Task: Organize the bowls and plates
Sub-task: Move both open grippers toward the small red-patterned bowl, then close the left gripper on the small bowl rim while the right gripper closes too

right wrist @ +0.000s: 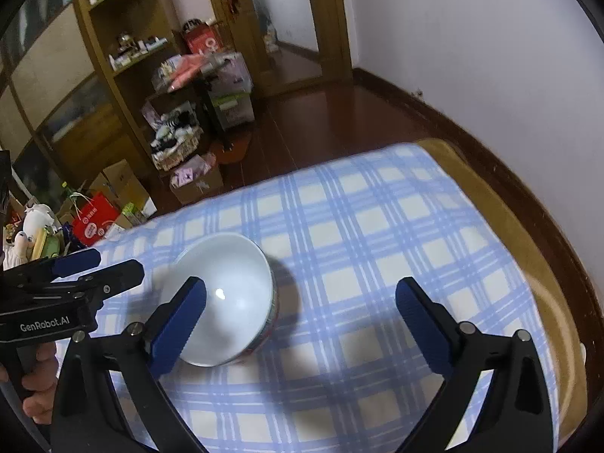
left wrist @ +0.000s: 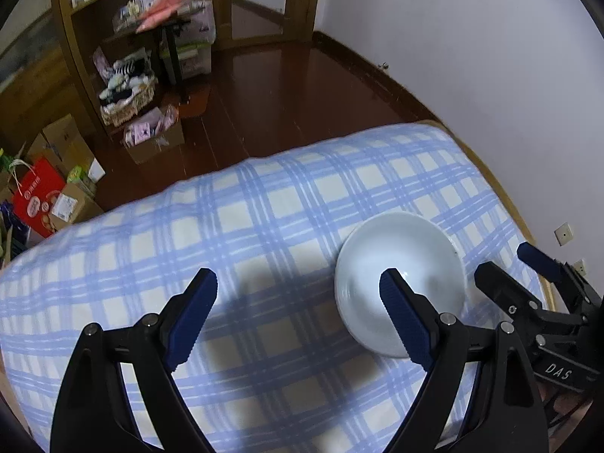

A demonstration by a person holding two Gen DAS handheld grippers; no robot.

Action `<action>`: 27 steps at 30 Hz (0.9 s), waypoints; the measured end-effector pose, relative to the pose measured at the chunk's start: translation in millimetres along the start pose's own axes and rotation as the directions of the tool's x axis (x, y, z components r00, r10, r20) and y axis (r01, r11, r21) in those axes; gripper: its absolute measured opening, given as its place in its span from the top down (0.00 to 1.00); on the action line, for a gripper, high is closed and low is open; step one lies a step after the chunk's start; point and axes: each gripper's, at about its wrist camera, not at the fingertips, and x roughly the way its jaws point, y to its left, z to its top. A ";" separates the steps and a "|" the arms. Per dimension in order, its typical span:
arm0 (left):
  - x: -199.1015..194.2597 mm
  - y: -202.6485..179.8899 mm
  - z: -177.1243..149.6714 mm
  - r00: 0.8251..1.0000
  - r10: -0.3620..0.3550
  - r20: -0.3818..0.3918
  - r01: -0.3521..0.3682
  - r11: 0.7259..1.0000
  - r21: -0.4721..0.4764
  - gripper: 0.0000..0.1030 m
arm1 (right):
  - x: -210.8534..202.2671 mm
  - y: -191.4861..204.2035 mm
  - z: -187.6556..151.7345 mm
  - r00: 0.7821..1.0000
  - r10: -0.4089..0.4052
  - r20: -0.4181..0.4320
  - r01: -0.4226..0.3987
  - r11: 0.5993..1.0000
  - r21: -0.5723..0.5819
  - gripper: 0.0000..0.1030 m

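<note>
I see a bed covered by a blue-and-cream checked cloth (left wrist: 264,226), the biggest thing under both cameras, with dark wooden floor (left wrist: 283,87) beyond its far edge. Against the far wall stands a wooden shelf unit (right wrist: 113,37) crowded with small items too blurred for me to name. At its foot sits a woven basket (left wrist: 126,107) heaped with what look like rolled socks, and beside that an open cardboard box (left wrist: 154,137) holding pink-and-white packets. A red paper bag (right wrist: 94,221) with white print I cannot read stands among more boxes on the floor.

The one task item I can find is a white bowl (right wrist: 226,298), upright and empty, resting on the cloth between my two tools. It has a coloured pattern low on its outer wall.

My left gripper (left wrist: 298,294) has its jaws spread wide with nothing between them; its right-hand finger overlaps the bowl in the left wrist view. My right gripper (right wrist: 302,305) is likewise spread wide and holds nothing. On the left tool's body I read "GenRobot.AI"; on the right tool's, "DAS".
</note>
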 end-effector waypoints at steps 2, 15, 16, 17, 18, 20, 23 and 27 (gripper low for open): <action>10.2 -0.9 -2.1 1.000 -0.004 -0.019 0.004 1.000 -0.010 0.18 | 9.7 -2.0 -2.0 0.999 0.017 -0.034 -0.016 1.000 0.003 0.10; 47.1 -12.3 -15.5 0.995 -0.020 -0.098 0.017 0.999 -0.033 0.78 | 53.9 -2.2 -25.1 0.960 0.223 -0.167 -0.203 0.971 0.129 0.58; 46.9 -13.3 -15.4 0.994 -0.030 -0.102 0.026 0.999 -0.036 0.83 | 53.6 -1.3 -26.3 0.957 0.240 -0.164 -0.219 0.966 0.136 0.68; 46.4 -15.4 -15.4 0.994 -0.036 -0.106 0.033 0.999 -0.036 0.88 | 52.6 -0.2 -27.5 0.956 0.247 -0.157 -0.225 0.964 0.143 0.73; 45.1 -18.6 -15.0 0.993 -0.038 -0.112 0.035 0.999 -0.028 0.90 | 52.3 0.1 -28.4 0.959 0.237 -0.152 -0.216 0.966 0.143 0.74; 41.4 -24.6 -15.1 0.993 -0.024 -0.113 0.024 1.000 -0.005 0.93 | 49.4 5.3 -29.9 0.969 0.198 -0.145 -0.183 0.977 0.114 0.80; 36.2 -30.2 -15.9 0.994 -0.006 -0.107 0.008 1.000 0.025 0.93 | 45.8 12.6 -29.5 0.980 0.143 -0.137 -0.135 0.989 0.066 0.81; 30.4 -28.0 -19.3 0.994 -0.018 -0.109 0.019 1.000 0.008 0.93 | 41.8 10.3 -28.1 0.983 0.134 -0.129 -0.125 0.989 0.075 0.84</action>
